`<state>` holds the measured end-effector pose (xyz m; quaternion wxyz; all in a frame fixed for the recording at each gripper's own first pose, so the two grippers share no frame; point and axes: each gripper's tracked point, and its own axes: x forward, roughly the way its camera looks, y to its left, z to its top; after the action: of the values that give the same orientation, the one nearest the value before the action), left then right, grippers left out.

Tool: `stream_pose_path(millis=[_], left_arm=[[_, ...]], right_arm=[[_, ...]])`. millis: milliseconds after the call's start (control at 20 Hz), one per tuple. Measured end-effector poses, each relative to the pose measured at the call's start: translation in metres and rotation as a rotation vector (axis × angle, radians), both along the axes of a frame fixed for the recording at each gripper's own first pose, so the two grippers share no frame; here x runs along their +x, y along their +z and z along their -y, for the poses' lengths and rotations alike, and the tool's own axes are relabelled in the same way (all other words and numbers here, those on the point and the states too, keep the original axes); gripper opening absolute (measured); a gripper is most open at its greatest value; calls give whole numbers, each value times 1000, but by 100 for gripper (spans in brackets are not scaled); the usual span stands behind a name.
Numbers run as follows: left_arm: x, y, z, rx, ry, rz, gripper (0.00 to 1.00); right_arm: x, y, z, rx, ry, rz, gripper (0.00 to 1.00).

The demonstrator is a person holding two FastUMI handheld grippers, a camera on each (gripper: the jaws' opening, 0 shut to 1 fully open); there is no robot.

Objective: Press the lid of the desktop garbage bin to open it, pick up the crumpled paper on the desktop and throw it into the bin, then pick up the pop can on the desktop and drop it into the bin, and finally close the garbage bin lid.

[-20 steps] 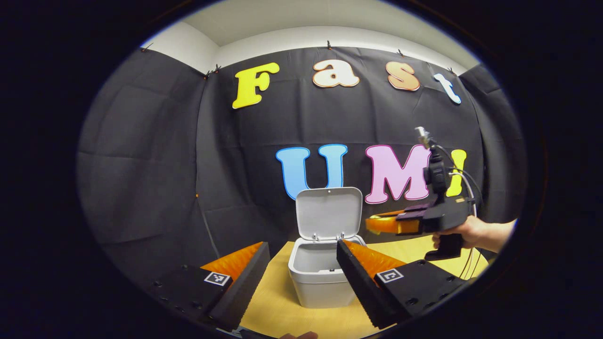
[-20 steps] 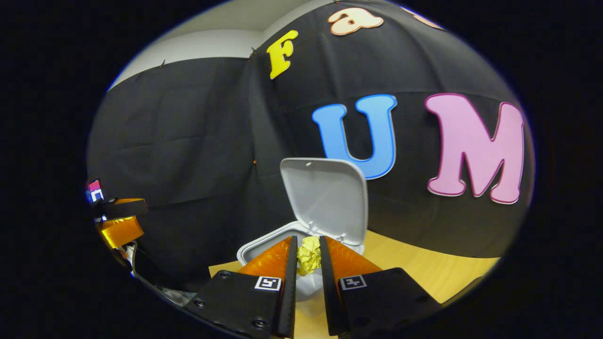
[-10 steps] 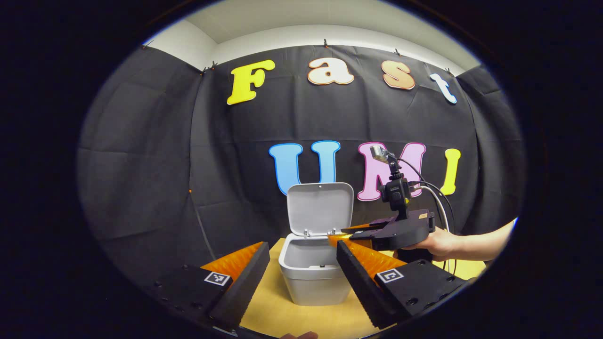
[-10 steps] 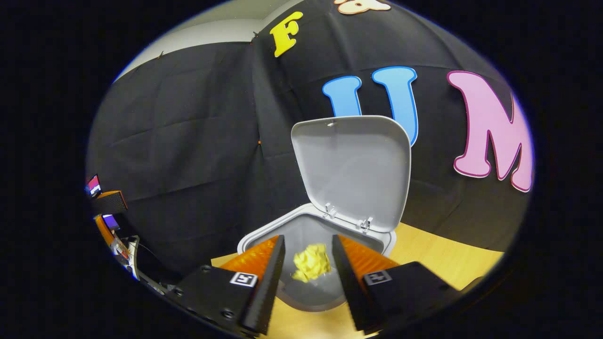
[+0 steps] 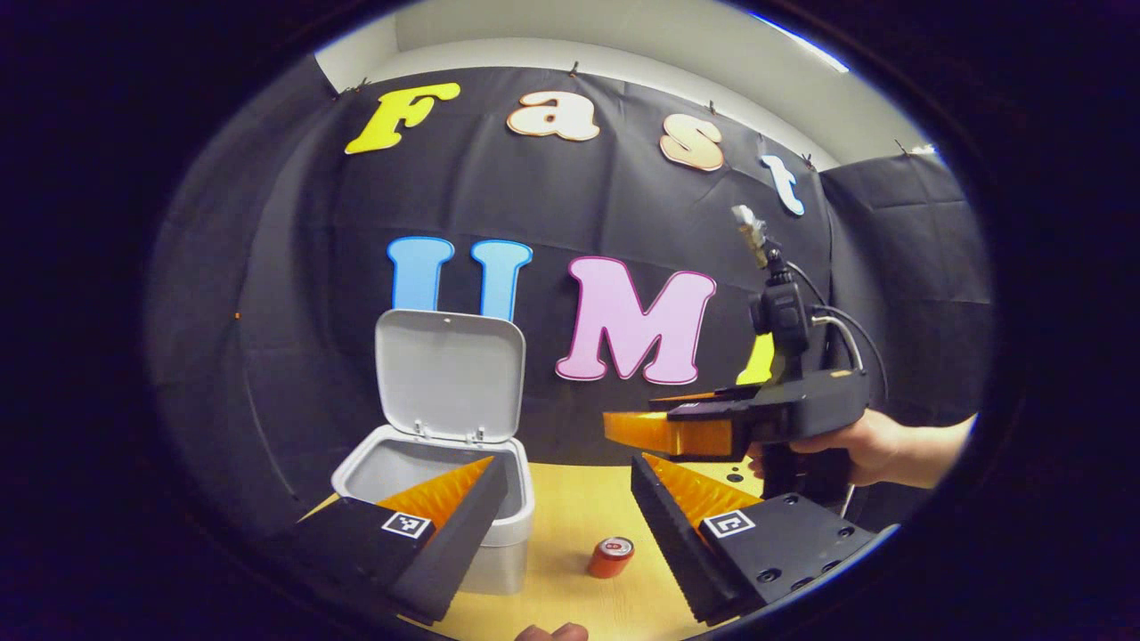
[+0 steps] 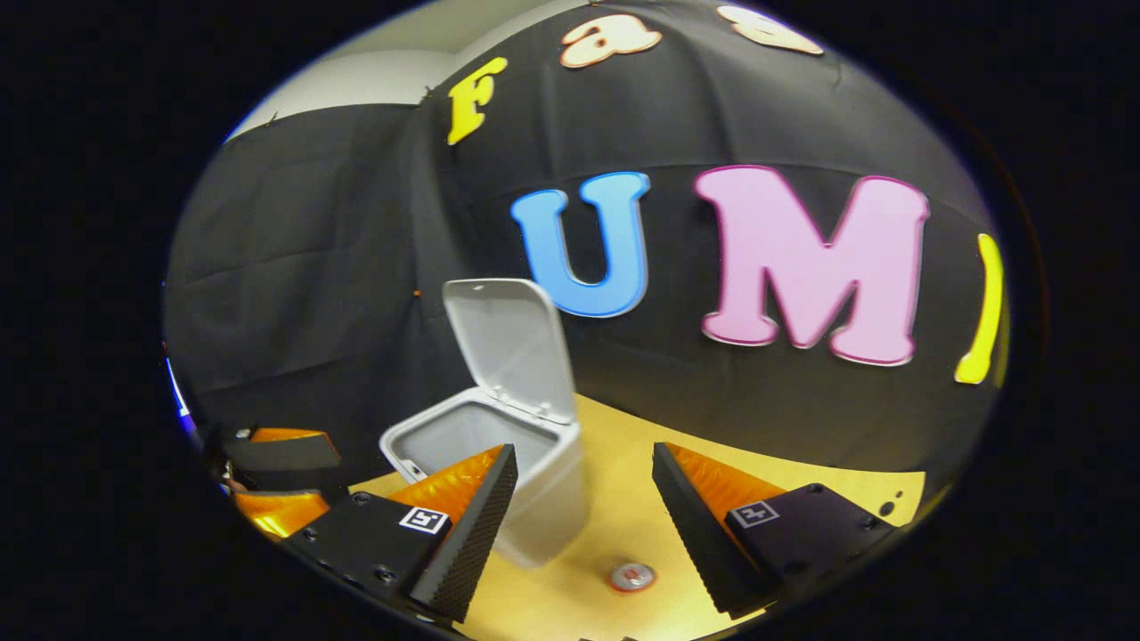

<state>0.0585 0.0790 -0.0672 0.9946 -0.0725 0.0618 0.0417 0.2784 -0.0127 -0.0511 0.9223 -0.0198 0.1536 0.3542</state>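
Observation:
The white bin stands on the wooden desk with its lid raised upright; in the right gripper view the bin sits left of centre, lid up. A red pop can stands upright on the desk right of the bin, also seen from above as the can. My left gripper is open and empty, above the desk between bin and can. My right gripper is open and empty, and shows held in a hand at the right gripper. The crumpled paper is out of sight.
The wooden desk runs back to the black cloth wall. A person's hand holds the right gripper at the right side. Cables trail from that gripper. Part of the left gripper shows at the far left.
The right gripper opened over the bin and let the yellow paper fall in, then drew back to the right. The left gripper swung right, bringing the pop can into sight.

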Motion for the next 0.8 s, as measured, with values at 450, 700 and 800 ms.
stream_pose_path(millis=[450,700,800], left_arm=[[74,-168,79,-27,-126,-289,96],[105,-208,86,17,-126,-368,96],[117,-210,86,14,-126,-357,95]], right_arm=[[8,-22,147,-47,-239,-56,98],[10,-43,177,-47,-281,-122,98],[13,-44,177,-32,-282,-121,98]])
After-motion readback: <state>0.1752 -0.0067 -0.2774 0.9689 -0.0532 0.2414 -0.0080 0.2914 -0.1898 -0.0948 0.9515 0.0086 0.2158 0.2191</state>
